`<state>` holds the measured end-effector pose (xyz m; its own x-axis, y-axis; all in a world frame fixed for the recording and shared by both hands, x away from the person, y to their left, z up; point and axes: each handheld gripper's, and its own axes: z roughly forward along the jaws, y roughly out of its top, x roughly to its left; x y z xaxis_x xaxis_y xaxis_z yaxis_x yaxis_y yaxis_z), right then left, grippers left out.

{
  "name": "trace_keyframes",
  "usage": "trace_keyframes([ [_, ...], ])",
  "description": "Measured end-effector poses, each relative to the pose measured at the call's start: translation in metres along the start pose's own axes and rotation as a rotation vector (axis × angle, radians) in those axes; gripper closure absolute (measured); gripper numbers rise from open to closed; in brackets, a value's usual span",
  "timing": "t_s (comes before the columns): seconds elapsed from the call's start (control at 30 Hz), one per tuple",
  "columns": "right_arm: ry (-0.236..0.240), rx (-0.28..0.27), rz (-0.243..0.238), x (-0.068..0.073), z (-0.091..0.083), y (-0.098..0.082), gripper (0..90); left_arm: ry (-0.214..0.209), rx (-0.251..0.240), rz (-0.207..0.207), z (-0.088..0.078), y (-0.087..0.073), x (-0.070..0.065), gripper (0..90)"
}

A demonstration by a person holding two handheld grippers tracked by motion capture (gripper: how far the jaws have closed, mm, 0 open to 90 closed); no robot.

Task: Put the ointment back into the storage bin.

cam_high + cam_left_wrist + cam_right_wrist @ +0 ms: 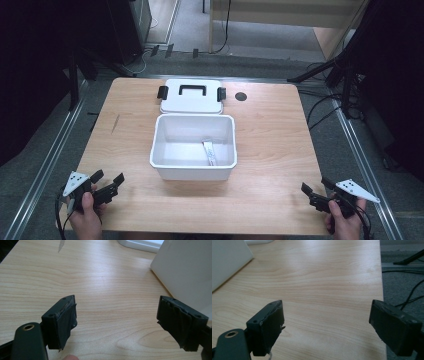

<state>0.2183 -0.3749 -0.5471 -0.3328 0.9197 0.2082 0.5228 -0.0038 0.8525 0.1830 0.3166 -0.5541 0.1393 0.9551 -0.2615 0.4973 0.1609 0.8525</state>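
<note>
Two grippers sat low at the near corners of the table (270,115) in the high view. The left gripper (106,183) was held by a hand (86,217) at the near left corner, and its jaws stood apart with nothing between them. The right gripper (315,187) was at the near right corner, jaws apart too, and empty. Between them, in the middle of the table, stood a white box (193,170) with no top on it. Its walls looked smooth and plain. A small white packet (210,152) with a bit of red on it lay flat inside, near the right wall. The lid (191,95) lay flat just behind the box, touching its far edge or very close to it. The lid was white, with a black handle (191,89) on top and a black clip at each end.

In the left gripper view, the left gripper (116,320) had wide open jaws over bare wood. The box (185,272) wall stood ahead on the right, near but not touching.

In the right gripper view, the right gripper (327,326) also had wide open jaws over bare wood. A corner of the box (227,260) showed far to the left, well apart.

It looked like the work was about to start. The next move was likely a reach past the box to the lid, with both grippers coming in from the two ends to lift it level onto the box.
</note>
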Motion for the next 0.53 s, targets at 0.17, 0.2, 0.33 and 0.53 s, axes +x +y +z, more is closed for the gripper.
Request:
trace_keyframes([
  [0.17,0.011,0.018,0.042,-0.0043,0.0027,0.0014,13.5,0.004,-0.001,0.008,-0.0004,-0.0003,-0.0011,16.8],
  [0.2,0.01,0.018,0.043,-0.004,0.0033,0.0016,13.5,0.004,-0.002,0.01,-0.0005,-0.0003,-0.0012,16.8],
  [0.33,0.01,0.035,0.046,-0.0037,0.005,0.0023,13.6,-0.002,-0.002,0.01,-0.0004,-0.0003,-0.0009,16.8],
  [0.53,-0.001,0.058,0.053,-0.0034,0.0075,0.0032,13.7,-0.007,0.001,0.007,-0.0002,-0.0001,-0.0004,16.9],
])
